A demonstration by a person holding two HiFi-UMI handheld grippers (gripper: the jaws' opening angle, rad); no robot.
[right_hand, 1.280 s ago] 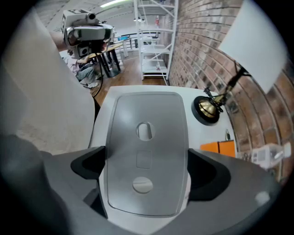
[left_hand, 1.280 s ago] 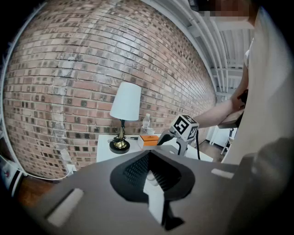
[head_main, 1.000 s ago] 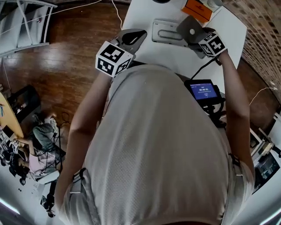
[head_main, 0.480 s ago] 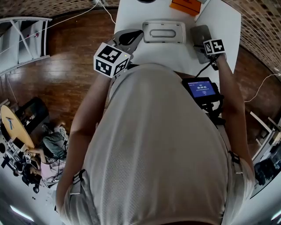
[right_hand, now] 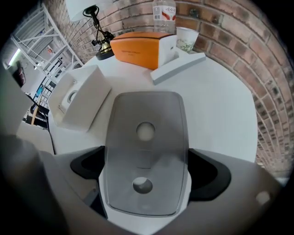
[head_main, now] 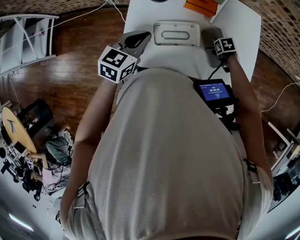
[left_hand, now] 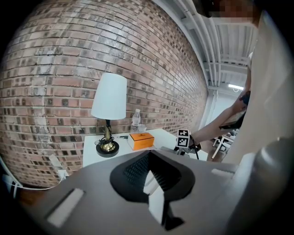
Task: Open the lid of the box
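The white box [head_main: 174, 33] with a recessed handle in its closed lid lies on the white table [head_main: 187, 58]. The right gripper view has it at the left [right_hand: 76, 98]. My left gripper [head_main: 137, 39] hovers at the table's left edge, just left of the box, shut and empty; its own view shows only its meeting pads [left_hand: 138, 170]. To the right of the box, a small gap away, my right gripper [head_main: 212, 36] is also shut with nothing in it. Its flat grey jaw [right_hand: 144, 151] points across bare table.
An orange box [right_hand: 138, 50], a water bottle [right_hand: 164, 11], a paper cup [right_hand: 186, 39], a lamp [left_hand: 109, 110] and a flat white slab [right_hand: 177, 66] stand at the table's far side by the brick wall. A small lit screen [head_main: 214, 91] hangs at the person's chest. Wooden floor lies left.
My right gripper has pulled away from the box's right end and now stands beside it. The left gripper has barely moved. The head view has shifted slightly.
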